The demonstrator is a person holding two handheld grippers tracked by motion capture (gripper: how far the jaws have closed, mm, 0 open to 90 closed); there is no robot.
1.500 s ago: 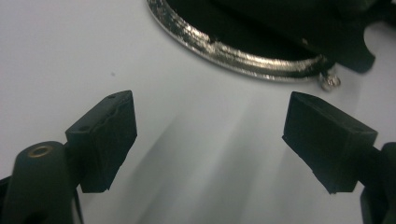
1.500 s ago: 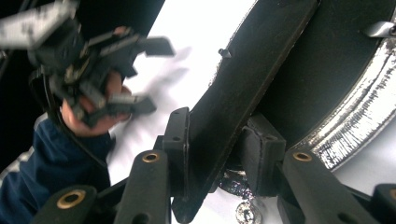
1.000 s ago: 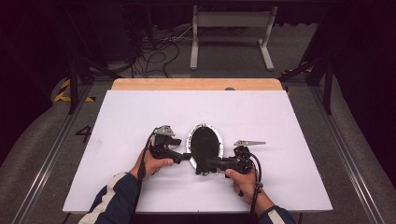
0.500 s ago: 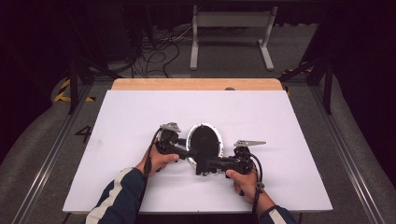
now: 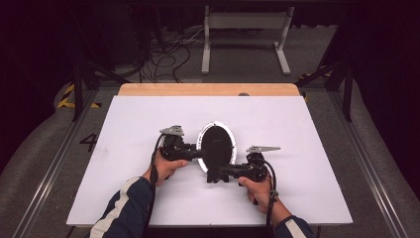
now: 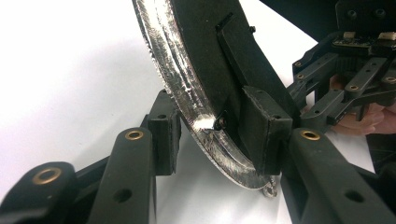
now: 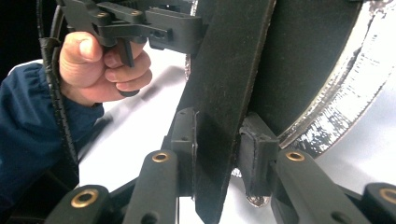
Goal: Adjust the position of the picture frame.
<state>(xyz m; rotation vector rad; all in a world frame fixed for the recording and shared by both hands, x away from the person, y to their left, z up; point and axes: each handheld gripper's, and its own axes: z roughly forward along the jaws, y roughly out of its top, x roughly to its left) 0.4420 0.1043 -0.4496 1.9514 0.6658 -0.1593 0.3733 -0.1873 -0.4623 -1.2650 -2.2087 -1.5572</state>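
An oval black disc (image 5: pixel 216 143) with a silvery rim is held tilted above the middle of the white table (image 5: pixel 307 129), between both hands. From the left, my left gripper (image 5: pixel 199 153) is shut on the disc's edge. In the left gripper view my left gripper (image 6: pixel 215 137) has one pad (image 6: pixel 166 135) against the silvery rim (image 6: pixel 163 60) and the other pad (image 6: pixel 261 133) on the black back. My right gripper (image 5: pixel 218 173) comes in from below right. In the right gripper view my right gripper (image 7: pixel 219 149) is shut on the flat black bar (image 7: pixel 229 74) on the disc's back.
The white table has bare room on every side of the hands. A wooden strip (image 5: pixel 208 89) runs along its far edge. Beyond it on the floor are cables (image 5: pixel 163 52) and a white stand (image 5: pixel 245 34). Metal rails (image 5: pixel 54 163) flank the table.
The disc has shifted slightly away from the person and stands more upright. The left gripper has closed in toward its edge; the right gripper stays under it.
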